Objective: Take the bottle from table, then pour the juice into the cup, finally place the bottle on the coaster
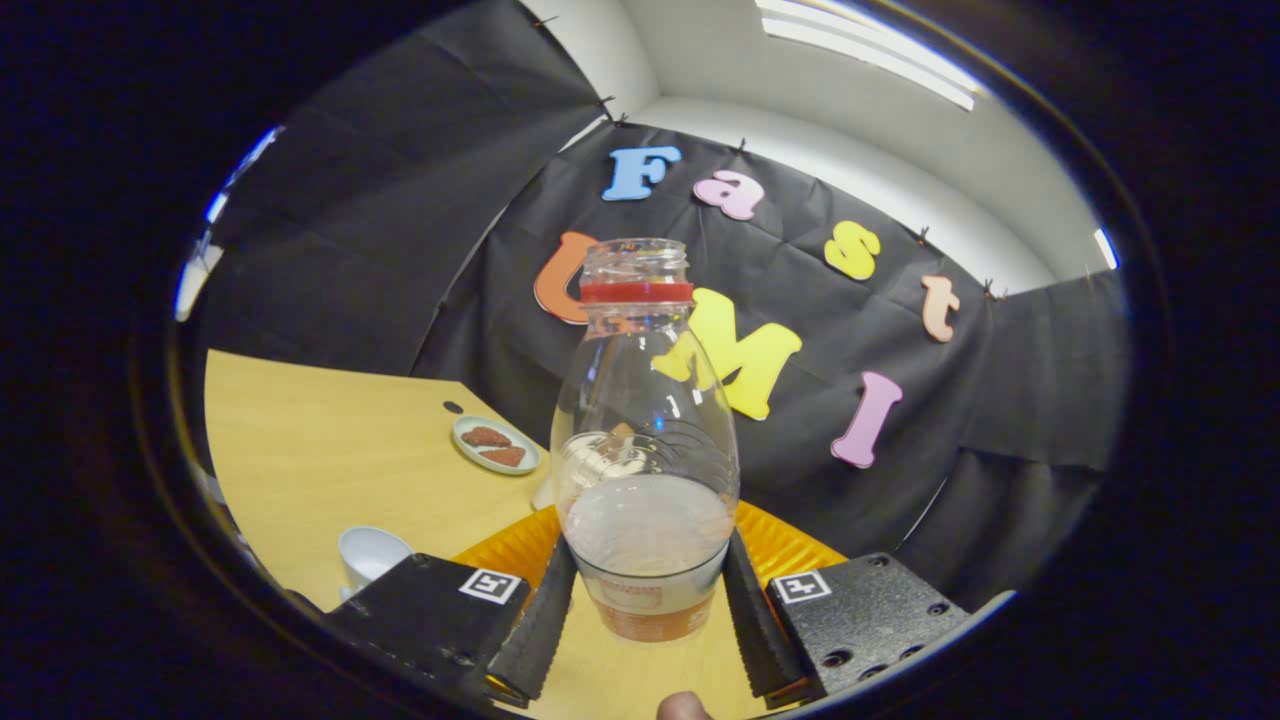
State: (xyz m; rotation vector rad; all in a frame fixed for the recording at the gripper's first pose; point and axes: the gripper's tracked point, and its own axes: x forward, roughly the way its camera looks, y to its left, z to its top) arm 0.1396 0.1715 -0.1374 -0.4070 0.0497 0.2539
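I see my gripper point(645, 610) squeezing the bottle point(645, 450) from both sides, standing straight up, with the orange coaster point(790, 545) right behind it.

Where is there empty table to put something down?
The widest bare wood lies on the table between the white cup and the small plate. It is crowded ahead: the hand-held gripper is shut on the bottle, with the orange coaster right behind it.
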